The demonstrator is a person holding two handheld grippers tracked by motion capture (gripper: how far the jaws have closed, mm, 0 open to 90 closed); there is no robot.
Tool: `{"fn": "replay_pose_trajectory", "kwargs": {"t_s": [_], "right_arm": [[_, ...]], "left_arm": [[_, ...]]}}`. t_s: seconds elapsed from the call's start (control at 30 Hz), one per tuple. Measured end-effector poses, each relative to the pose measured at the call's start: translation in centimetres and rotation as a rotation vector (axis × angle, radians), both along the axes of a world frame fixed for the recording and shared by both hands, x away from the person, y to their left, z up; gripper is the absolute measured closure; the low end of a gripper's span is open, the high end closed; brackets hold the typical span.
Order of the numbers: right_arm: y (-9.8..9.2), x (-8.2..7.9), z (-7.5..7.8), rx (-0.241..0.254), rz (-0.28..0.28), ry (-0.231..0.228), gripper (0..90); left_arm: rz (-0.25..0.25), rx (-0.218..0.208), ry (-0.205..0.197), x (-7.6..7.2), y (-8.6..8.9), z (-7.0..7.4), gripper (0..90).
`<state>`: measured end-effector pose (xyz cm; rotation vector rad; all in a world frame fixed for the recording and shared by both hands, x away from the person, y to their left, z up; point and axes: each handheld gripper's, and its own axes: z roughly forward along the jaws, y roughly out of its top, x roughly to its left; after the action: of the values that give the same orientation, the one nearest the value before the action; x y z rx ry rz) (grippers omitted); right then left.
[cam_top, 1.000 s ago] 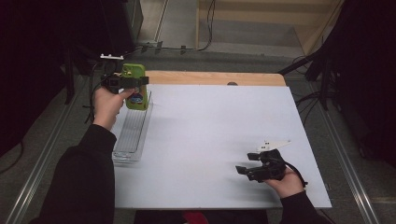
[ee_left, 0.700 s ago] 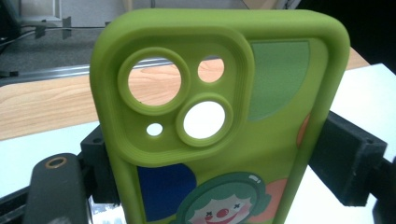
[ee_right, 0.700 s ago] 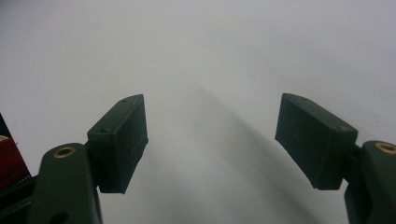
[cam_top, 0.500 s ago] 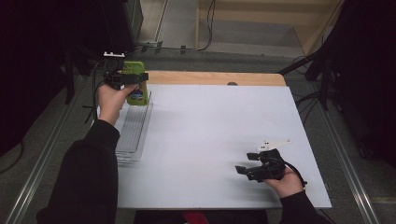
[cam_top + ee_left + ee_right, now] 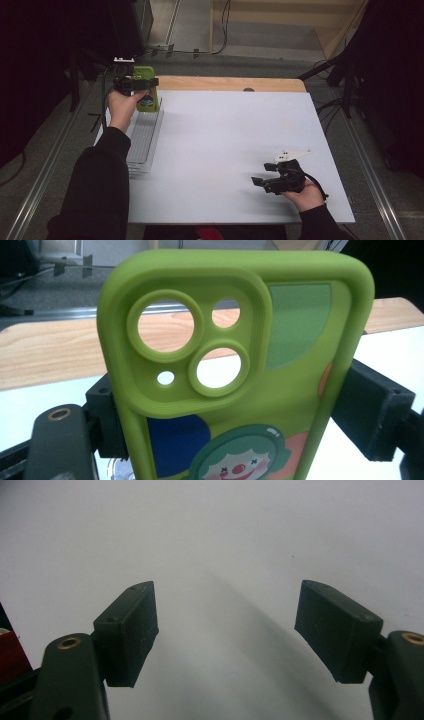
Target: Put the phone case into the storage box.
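Phone case gripped at the far left corner of a white table

Table (image 5: 225, 150) surface is a smooth, matte white sheet laid over a pale wooden board, a strip of which shows along the far edge. Around it the room is dim: grey floor, metal rails down both sides, black cables trailing behind, and light wooden steps farther back.

Left gripper (image 5: 134, 84), held up in the person's left hand (image 5: 121, 107), has its fingers clenched on a phone case (image 5: 146, 92), one black pad (image 5: 372, 410) pressing on each long side. The case stands upright between them, its camera end above the pads. It is soft-looking, lime-green rubber with rounded corners, a raised block with two large round holes and two small ones, and a printed clown face with blue, orange and pale green patches. Just below and nearer the person than these fingers lies a clear ribbed plastic tray (image 5: 142, 137) along the table's left edge.

Right gripper (image 5: 260, 182) rests low over the near right part of the table, well apart from the case. Its blocky, black fingers (image 5: 127, 630) stand released, with only bare white surface between them.
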<state>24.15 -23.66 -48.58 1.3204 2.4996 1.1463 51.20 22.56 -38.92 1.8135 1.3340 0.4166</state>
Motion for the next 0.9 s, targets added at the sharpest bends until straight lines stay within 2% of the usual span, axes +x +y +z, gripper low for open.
{"fn": "replay_pose_trajectory", "kwargs": {"t_s": [0.43, 0.67, 0.9], "right_arm": [[0.3, 0.2, 0.0, 0.001, 0.010, 0.001, 23.4], [0.2, 0.3, -0.1, 0.003, 0.014, 0.001, 23.4], [0.2, 0.3, -0.1, 0.003, 0.015, 0.000, 23.4]], "left_arm": [[0.014, 0.031, -0.019, 0.7, -0.1, -1.2, 17.5], [0.038, 0.035, -0.006, 0.9, 0.2, -2.0, 17.2], [0.040, 0.039, 0.010, 1.2, 0.1, -2.9, 17.0]]}}
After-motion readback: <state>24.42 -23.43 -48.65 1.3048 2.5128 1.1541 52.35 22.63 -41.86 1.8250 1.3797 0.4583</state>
